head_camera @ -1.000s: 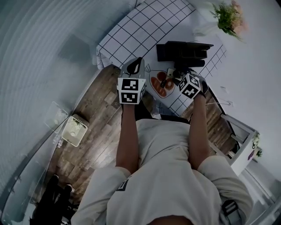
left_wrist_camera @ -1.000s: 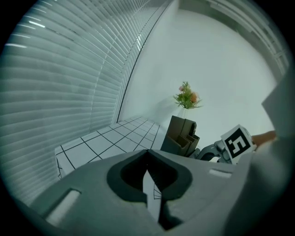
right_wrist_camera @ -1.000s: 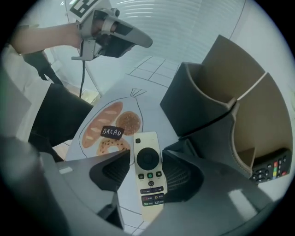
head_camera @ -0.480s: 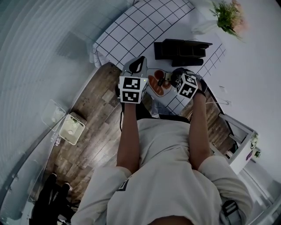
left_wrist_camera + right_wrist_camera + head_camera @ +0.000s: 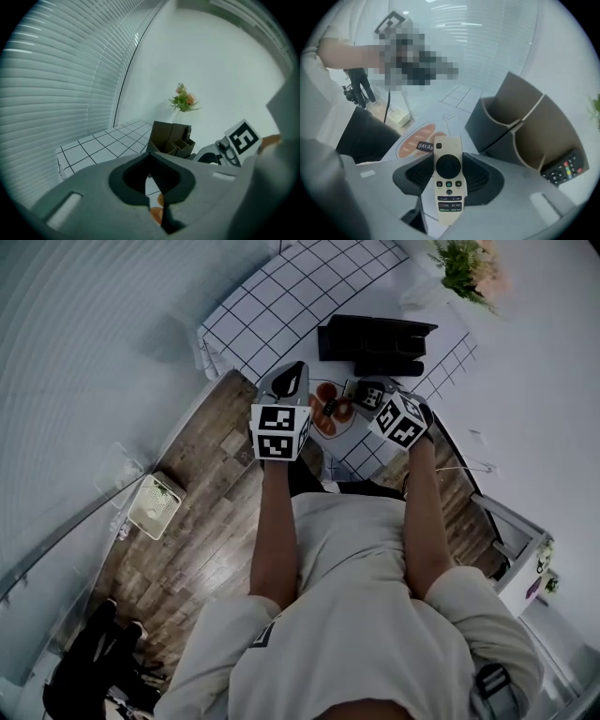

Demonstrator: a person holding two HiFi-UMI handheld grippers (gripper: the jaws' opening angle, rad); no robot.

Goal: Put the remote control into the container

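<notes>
Nearest is the right gripper (image 5: 449,177): its jaws are set fairly wide and clamp the white remote (image 5: 448,164) across its middle, with the button face up and the top end pointing to 12 o'clock. The remote seems to be lifted clear of the table. Just past it, at 11 o'clock, lies the bread mat (image 5: 412,140). The container (image 5: 520,126) stands near at 2 o'clock, a dark box split by curved dividers. A dark remote (image 5: 563,171) already lies in the cell at 3 o'clock. The left gripper (image 5: 149,178) hangs apart at 9 o'clock with its jaws together on nothing. The flowers (image 5: 183,99) stand farthest back, beyond the container.

The grip looks the weak point. The pads meet the remote on its slim edges, and a good length sticks out ahead of them, so a quick swing toward 2 o'clock could make it pivot or slide out. The front end could also catch a divider rim on the way in and be levered loose. The container looks light and nothing steadies it, so a knock might shove or tip it. Letting go over the 3 o'clock cell would land it on the dark remote.
</notes>
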